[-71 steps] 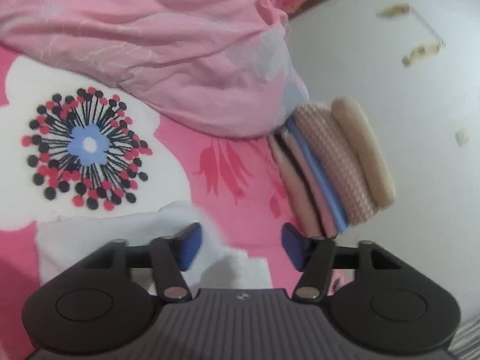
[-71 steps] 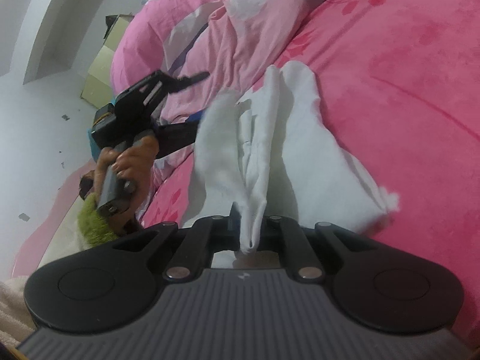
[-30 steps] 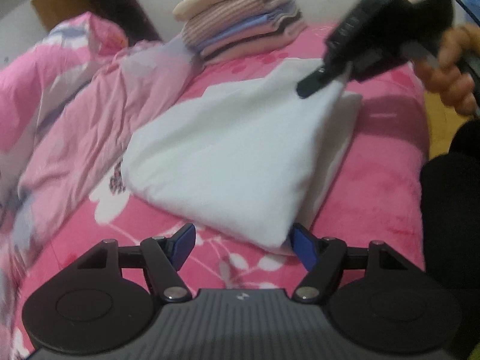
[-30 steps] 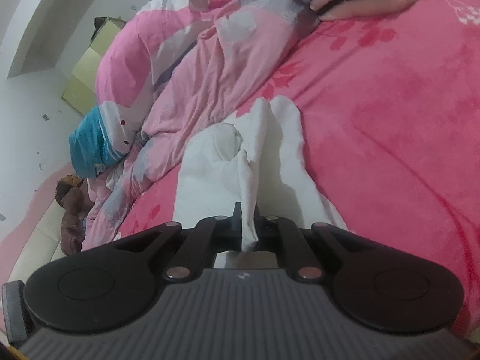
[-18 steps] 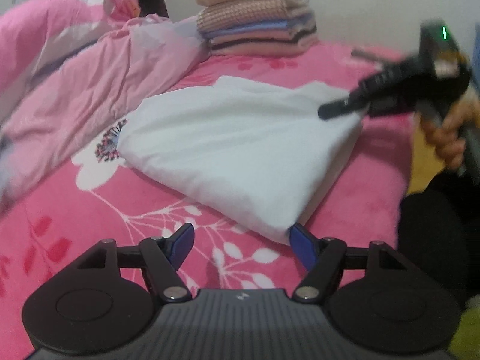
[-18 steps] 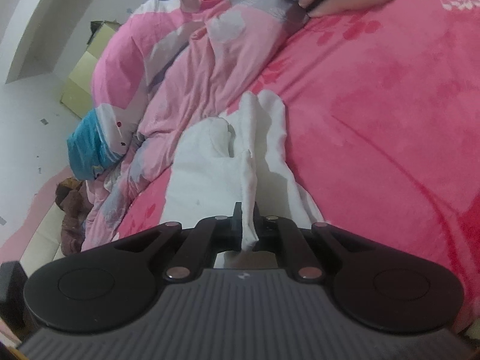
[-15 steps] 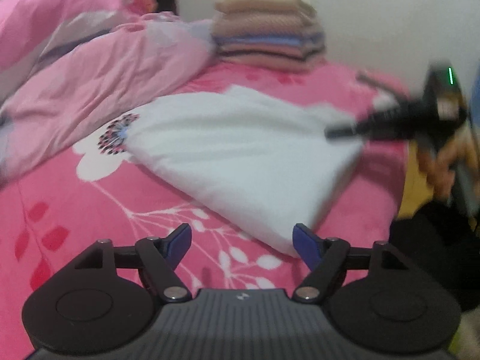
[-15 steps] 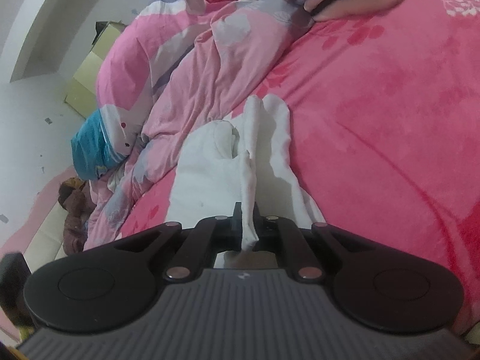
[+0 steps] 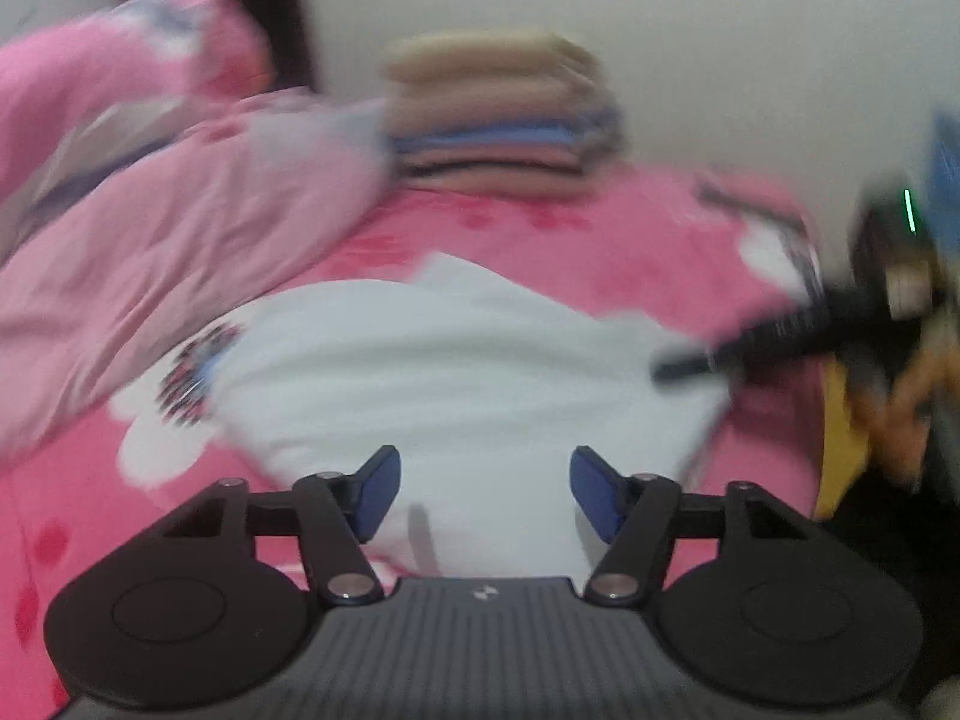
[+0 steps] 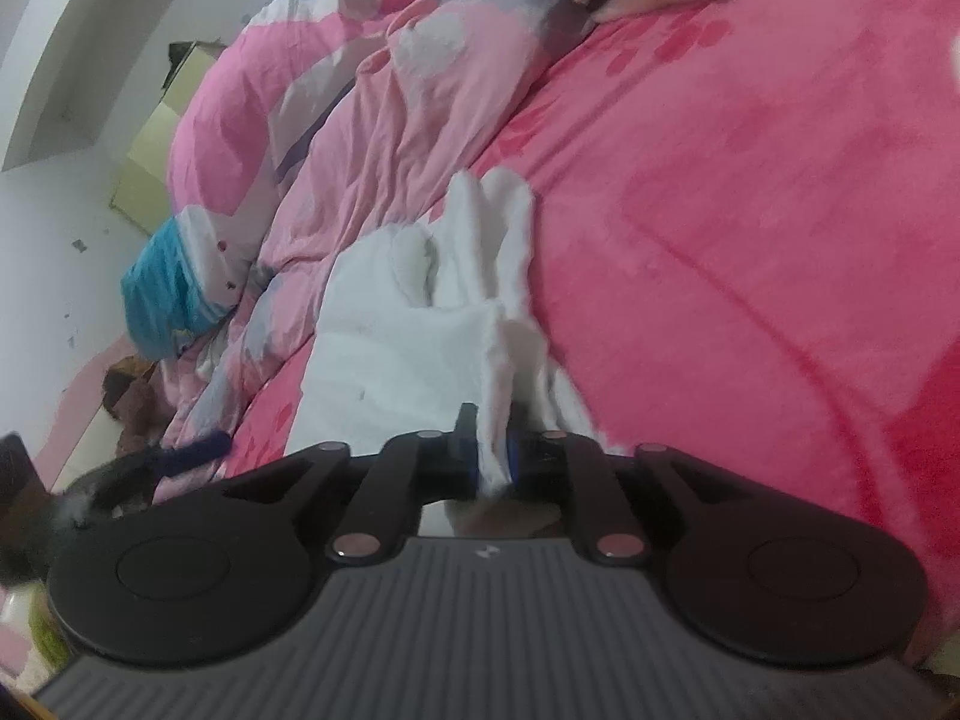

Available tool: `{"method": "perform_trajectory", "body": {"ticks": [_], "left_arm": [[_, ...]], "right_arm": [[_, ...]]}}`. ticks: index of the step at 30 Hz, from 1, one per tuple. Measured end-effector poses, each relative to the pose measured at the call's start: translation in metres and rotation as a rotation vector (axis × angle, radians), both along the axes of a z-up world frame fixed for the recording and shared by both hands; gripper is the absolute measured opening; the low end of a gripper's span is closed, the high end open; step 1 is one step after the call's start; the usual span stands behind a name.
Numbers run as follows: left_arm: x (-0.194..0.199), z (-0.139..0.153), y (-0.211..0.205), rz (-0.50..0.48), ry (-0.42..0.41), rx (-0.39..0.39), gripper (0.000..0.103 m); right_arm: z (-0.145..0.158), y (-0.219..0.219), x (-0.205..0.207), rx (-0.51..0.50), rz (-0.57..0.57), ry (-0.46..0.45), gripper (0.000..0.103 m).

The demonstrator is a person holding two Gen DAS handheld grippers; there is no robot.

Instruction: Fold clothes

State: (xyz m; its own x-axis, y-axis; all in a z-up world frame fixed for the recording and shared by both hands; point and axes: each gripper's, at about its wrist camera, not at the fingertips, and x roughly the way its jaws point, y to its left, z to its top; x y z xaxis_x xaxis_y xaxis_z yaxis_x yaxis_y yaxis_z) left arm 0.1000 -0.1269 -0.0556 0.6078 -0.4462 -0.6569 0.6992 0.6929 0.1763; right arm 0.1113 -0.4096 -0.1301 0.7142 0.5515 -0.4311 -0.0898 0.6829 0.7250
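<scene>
— Fingers on the right gripper (image 10: 492, 459): what do they have?

— They are clamped together on a thin edge of the white folded cloth garment (image 10: 414, 354); the fabric stands up between them as a narrow vertical strip. From the left wrist view the same right gripper (image 9: 690, 367) shows as a dark blurred shape at the garment's right corner, with a person's hand (image 9: 900, 414) behind it.

— And the left gripper (image 9: 483, 489)?

— Its 2 blue-tipped fingers (image 9: 375, 489) are spread wide apart, with nothing gripped. The near edge of the white garment (image 9: 468, 384) sits in the gap between them; whether the tips touch the cloth I cannot tell, since that view is smeared by blur.

— Where does the garment lie?

— On the bright pink floral plush bedspread (image 10: 750, 240), just beside the crumpled pale pink quilt (image 10: 372, 138), which borders its far side in the right wrist view. In the left wrist view it spreads as a broad flat shape, partly over a white flower print with a dark dotted centre (image 9: 186, 384).

— Anything behind it?

— 1 neat stack of folded clothes in beige, blue and pink (image 9: 501, 120) at the far edge of the bed, against a pale wall (image 9: 720, 48), well apart from the white garment.
</scene>
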Motion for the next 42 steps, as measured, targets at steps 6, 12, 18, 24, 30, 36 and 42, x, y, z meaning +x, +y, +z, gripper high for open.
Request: {"method": "perform_trajectory", "body": {"ticks": [6, 12, 18, 24, 30, 36, 42], "left_arm": [[-0.012, -0.024, -0.012, -0.048, -0.036, 0.079, 0.058], [-0.013, -0.032, -0.012, -0.065, -0.048, 0.085, 0.063], [0.017, -0.022, -0.008, -0.031, -0.011, 0.003, 0.064], [0.046, -0.011, -0.003, 0.003, 0.026, -0.079, 0.065], [0.089, -0.005, -0.003, 0.043, 0.083, -0.145, 0.047], [0.172, -0.025, -0.020, 0.120, 0.200, -0.146, 0.030], [0.223, -0.030, -0.035, 0.182, 0.194, -0.141, 0.030]], "right_arm": [[0.032, -0.024, -0.027, -0.105, -0.082, -0.086, 0.024], [0.069, 0.024, -0.039, -0.341, 0.062, -0.269, 0.017], [0.042, 0.067, -0.018, -0.544, 0.188, -0.207, 0.014], [0.024, 0.067, -0.013, -0.561, 0.182, -0.166, 0.011], [0.019, 0.064, -0.016, -0.526, 0.168, -0.177, 0.011], [0.017, 0.062, -0.017, -0.508, 0.168, -0.183, 0.011], [0.016, 0.058, -0.017, -0.477, 0.166, -0.179, 0.011]]}}
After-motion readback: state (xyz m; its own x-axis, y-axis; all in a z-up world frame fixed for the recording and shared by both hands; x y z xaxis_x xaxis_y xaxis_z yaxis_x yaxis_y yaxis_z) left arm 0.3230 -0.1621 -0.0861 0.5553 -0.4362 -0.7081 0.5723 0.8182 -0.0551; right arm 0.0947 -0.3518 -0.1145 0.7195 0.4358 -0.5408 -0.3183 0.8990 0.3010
